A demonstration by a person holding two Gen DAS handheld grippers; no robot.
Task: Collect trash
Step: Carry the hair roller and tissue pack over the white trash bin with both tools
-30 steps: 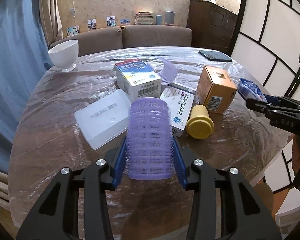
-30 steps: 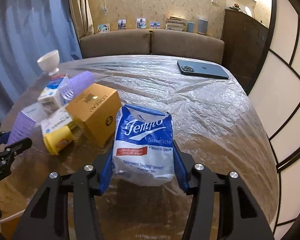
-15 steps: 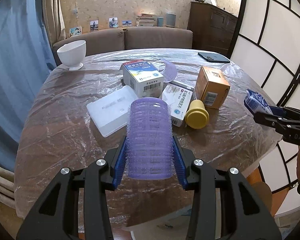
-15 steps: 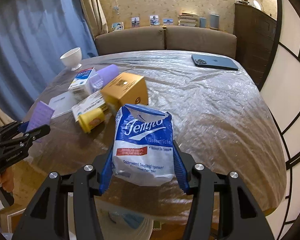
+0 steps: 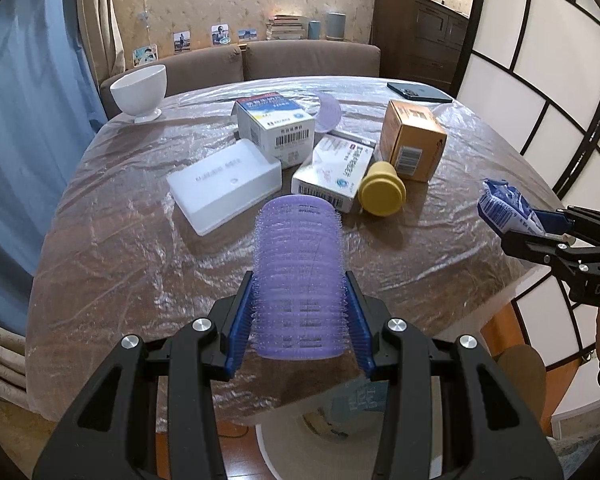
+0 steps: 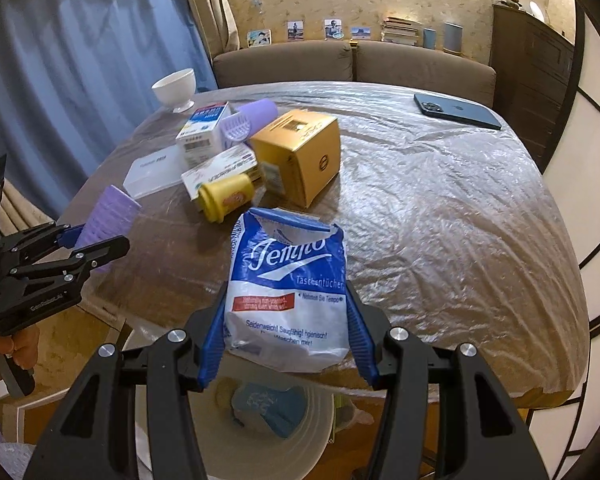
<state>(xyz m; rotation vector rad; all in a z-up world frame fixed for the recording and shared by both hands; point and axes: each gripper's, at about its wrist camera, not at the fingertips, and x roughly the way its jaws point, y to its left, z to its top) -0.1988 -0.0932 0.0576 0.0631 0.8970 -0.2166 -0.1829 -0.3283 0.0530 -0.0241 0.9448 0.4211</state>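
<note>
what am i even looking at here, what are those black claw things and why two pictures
Those are two hand-held grippers, not a robot; each carries a camera looking along its jaws, hence two pictures. The left gripper is clamped on a purple hair roller. The right gripper is clamped on a blue and white tissue packet. On the plastic-covered table lie boxes, a yellow tub, a white bowl and a phone. A white bin sits on the floor below the table edge.
</note>
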